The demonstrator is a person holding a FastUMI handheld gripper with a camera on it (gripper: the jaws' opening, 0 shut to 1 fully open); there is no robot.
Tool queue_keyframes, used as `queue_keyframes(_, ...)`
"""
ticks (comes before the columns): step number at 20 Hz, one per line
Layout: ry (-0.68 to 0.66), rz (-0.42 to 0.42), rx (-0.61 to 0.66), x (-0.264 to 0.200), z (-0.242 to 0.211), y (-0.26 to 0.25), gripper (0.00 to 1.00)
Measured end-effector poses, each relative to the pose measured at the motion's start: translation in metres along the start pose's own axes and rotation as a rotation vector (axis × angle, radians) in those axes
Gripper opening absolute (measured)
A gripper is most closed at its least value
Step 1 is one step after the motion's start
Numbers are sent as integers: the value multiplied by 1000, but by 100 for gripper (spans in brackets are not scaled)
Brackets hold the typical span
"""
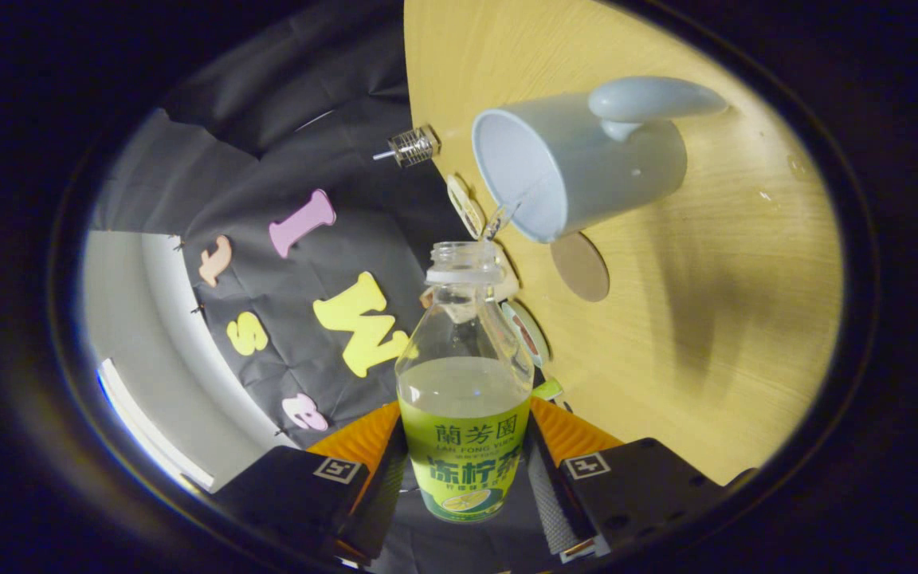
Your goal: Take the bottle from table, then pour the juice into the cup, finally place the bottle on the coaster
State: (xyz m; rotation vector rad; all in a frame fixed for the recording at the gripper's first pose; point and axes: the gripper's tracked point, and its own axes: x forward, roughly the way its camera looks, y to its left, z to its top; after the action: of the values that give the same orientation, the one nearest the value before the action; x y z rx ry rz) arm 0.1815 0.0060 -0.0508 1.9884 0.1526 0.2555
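Clamped between both fingers of the gripper (465,478), the uncapped bottle (465,383) is tipped so a thin stream of juice runs into the cup (586,163) just beyond its mouth; pouring seems underway, and next it needs righting and setting on the coaster (580,267) beside the cup.

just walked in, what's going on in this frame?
A person's handheld gripper is shut on the bottle, uncapped and tipped toward the cup on the wooden table. A thin stream of juice runs from the bottle's mouth into the cup. The round coaster lies bare beside the cup; the bottle is not yet placed there.
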Motion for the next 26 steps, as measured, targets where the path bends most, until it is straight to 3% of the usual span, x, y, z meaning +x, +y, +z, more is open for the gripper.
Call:
queue_keyframes(4,6,44,59,-3,-3,12,77)
queue_keyframes(26,9,62,188,-5,6,49,77)
